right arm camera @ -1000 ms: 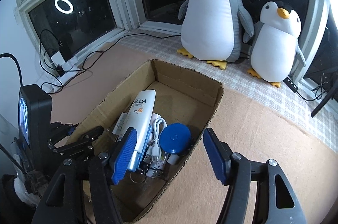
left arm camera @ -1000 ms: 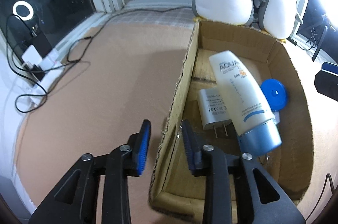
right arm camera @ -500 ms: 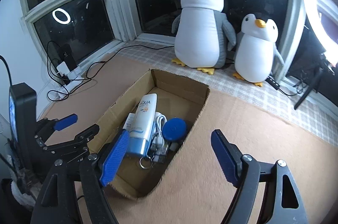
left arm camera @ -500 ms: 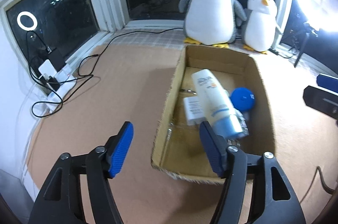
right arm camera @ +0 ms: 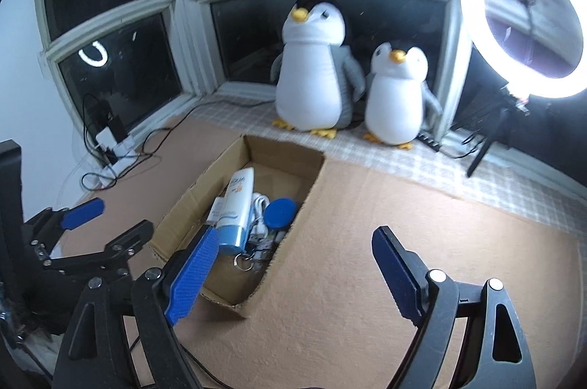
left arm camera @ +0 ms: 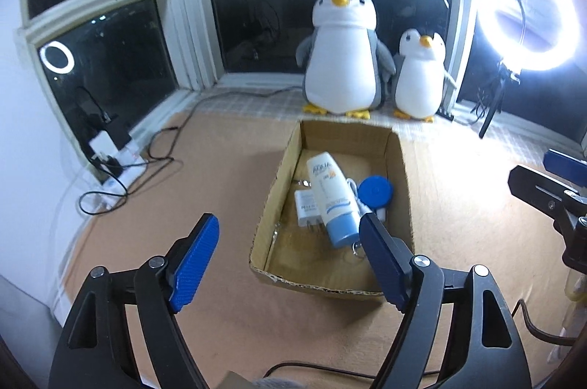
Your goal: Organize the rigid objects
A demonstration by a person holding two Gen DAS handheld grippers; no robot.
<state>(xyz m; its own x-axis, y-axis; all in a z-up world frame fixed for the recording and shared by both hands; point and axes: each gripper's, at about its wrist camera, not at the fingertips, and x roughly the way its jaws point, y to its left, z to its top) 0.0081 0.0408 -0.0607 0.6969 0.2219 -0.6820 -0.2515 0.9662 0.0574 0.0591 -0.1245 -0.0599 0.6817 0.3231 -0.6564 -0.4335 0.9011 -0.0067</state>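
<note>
Centrally, the cardboard box [left arm camera: 398, 168] sits on the tan tabletop [left arm camera: 220, 176], holding a sunscreen tube [left arm camera: 330, 194], white charger [left arm camera: 305, 211] and blue round case [left arm camera: 375, 191]. Left hand-held gripper [left arm camera: 288, 264] — jaws opening, nothing between them. Right hand-held gripper [right arm camera: 293, 273] — jaws apart, empty. Two plush penguins [left arm camera: 345, 58] stand behind the box.

Brown cardboard box [left arm camera: 401, 168] on a tan tabletop [left arm camera: 220, 176]. Inside it, a white tube [left arm camera: 330, 191] with a pale blue cap and blue lettering, a white charger [left arm camera: 305, 211], a white cable [right arm camera: 258, 205], a round blue lid [left arm camera: 375, 191]. Two plush penguins [left arm camera: 343, 51], white-bellied, grey-winged, yellow-beaked and yellow-footed, stand on a pale checked cloth [right arm camera: 422, 165]. Both grippers show black frames with blue ribbed pads [left arm camera: 194, 264]. White window frames, a glowing white ring light [right arm camera: 521, 18].
</note>
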